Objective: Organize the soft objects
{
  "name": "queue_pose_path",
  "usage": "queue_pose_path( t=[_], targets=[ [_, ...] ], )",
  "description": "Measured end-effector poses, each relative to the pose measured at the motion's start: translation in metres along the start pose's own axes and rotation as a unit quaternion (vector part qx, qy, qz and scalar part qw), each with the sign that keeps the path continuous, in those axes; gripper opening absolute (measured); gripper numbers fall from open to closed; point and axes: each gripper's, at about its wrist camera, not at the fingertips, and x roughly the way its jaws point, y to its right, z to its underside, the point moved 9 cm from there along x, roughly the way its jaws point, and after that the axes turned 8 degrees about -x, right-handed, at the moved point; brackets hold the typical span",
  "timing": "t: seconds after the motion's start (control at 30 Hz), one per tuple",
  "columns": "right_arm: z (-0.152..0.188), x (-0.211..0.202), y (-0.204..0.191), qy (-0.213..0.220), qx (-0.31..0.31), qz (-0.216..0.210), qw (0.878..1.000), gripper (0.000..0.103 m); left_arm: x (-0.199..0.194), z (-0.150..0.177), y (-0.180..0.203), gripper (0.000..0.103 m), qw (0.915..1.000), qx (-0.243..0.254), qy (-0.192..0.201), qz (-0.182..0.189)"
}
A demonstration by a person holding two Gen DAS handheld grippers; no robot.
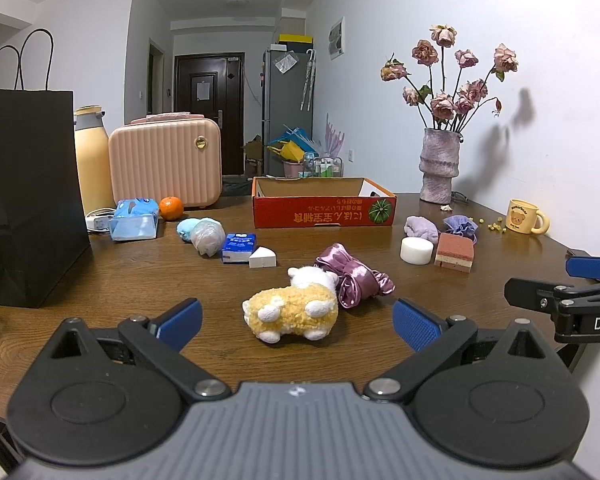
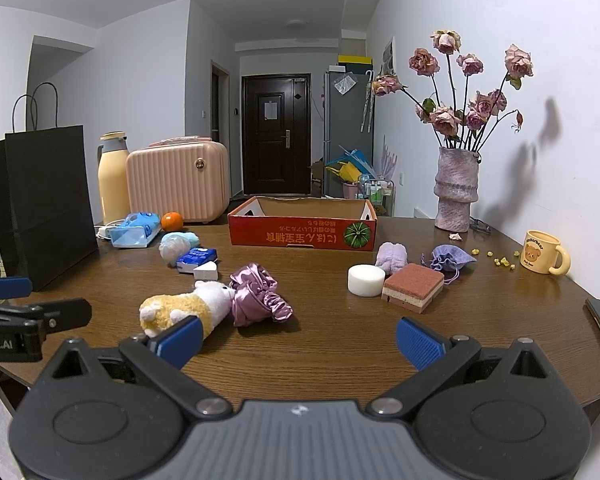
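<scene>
The tabletop (image 1: 140,280) carries the red cardboard box (image 1: 324,210), open and apparently unfilled, toward its far edge. Nearer the middle lie the plush toy (image 1: 296,312), touching the pink satin cloth (image 1: 352,280), with the layered sponge (image 2: 414,286) and white foam disc (image 2: 366,280) toward the right edge. Both grippers hang spread wide near the front edge, holding nothing: the left gripper (image 1: 298,322) faces the plush squarely, the right gripper (image 2: 300,342) faces bare wood. Judging by this, step 1, the first pick, is in hand; next, the left should advance and close on the plush.
</scene>
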Motion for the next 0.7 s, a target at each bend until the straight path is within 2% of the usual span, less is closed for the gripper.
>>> queue_pose_path(
  t=[0.23,0.7],
  targets=[
    [0.0,0.006,-0.001,-0.004,-0.006,0.0,1.0,0.103,-0.001,0.002,0.001,0.103,1.0,-0.001,-0.003,0.002],
    [0.002,0.032,-0.006,-0.026,-0.013,-0.003,1.0,0.103,0.028,0.002,-0.004,0.103,0.9997,-0.007,-0.025,-0.001]
  ],
)
